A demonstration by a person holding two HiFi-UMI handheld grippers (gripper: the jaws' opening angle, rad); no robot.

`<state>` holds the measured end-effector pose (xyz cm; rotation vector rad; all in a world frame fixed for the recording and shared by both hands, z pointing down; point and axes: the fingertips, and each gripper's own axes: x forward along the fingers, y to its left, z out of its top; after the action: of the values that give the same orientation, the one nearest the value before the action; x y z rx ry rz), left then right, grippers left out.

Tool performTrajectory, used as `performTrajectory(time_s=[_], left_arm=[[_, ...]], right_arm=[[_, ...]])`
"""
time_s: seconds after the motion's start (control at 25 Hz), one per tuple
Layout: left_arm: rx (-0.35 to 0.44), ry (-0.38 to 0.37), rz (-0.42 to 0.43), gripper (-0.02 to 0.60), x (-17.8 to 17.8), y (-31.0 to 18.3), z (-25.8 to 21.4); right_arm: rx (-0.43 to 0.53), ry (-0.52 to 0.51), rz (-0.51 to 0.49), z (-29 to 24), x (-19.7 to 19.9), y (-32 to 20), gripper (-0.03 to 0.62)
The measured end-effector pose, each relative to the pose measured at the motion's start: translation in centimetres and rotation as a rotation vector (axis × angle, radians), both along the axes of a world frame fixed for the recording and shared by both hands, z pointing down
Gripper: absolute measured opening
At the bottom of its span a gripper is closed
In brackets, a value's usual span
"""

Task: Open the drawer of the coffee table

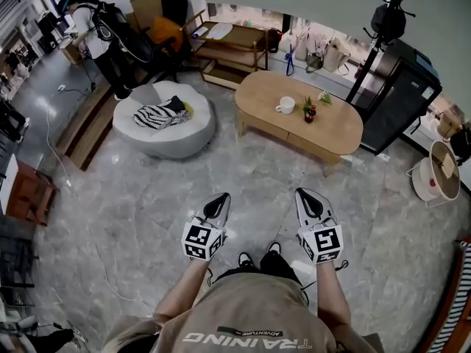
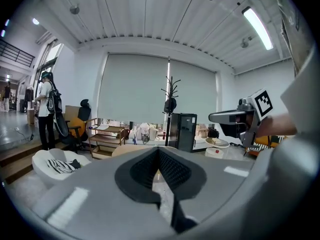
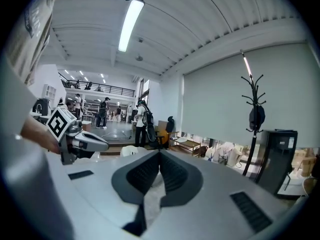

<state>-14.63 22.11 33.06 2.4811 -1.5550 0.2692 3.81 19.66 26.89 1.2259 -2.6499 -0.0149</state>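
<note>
Coffee table (image 1: 335, 127): oval, pale wood, upper centre-right of the head view, well apart from both grippers. Drawer (image 1: 315, 144): in the near side of the table, front flush, closed. On the tabletop: white mug (image 1: 285, 106), small bottle (image 1: 311, 114). Left gripper (image 1: 224, 196): lower centre, over grey floor (image 1: 147, 212), jaws pressed together with nothing between them. Right gripper (image 1: 300, 192): just right of it, jaws likewise together and empty. Round grey pouf (image 1: 165, 142): left of the table, bearing a striped cloth (image 1: 156, 115). Black cabinet (image 1: 401, 94) and coat stand (image 1: 383, 28): upper right, behind the table.
</note>
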Motion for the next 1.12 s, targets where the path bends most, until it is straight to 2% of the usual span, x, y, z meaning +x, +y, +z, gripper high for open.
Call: performTrajectory(time_s=[0.36,0.6,0.8,1.12], left_arm=[[-0.027,-0.035,-0.013,0.006,2.4,-2.0,-1.5],[0.053,-0.021,-0.075,0.006,4.8,-4.3,-3.2],[0.05,-0.037,-0.115,0.006,6.2,-5.6,-3.1],[0.082,-0.086,-0.101,0.006,7.0,-7.1,-3.4]], right_arm=[[0.01,-0.023,-0.045,-1.0,1.8,-3.0,0.005],[0.009,-0.063,-0.032,-0.1,4.9,-5.0,0.005],[-0.001,-0.089,-0.035,0.4,6.9,-6.4,0.005],[-0.021,-0.093,-0.073,1.6,5.7,-7.6,0.005]])
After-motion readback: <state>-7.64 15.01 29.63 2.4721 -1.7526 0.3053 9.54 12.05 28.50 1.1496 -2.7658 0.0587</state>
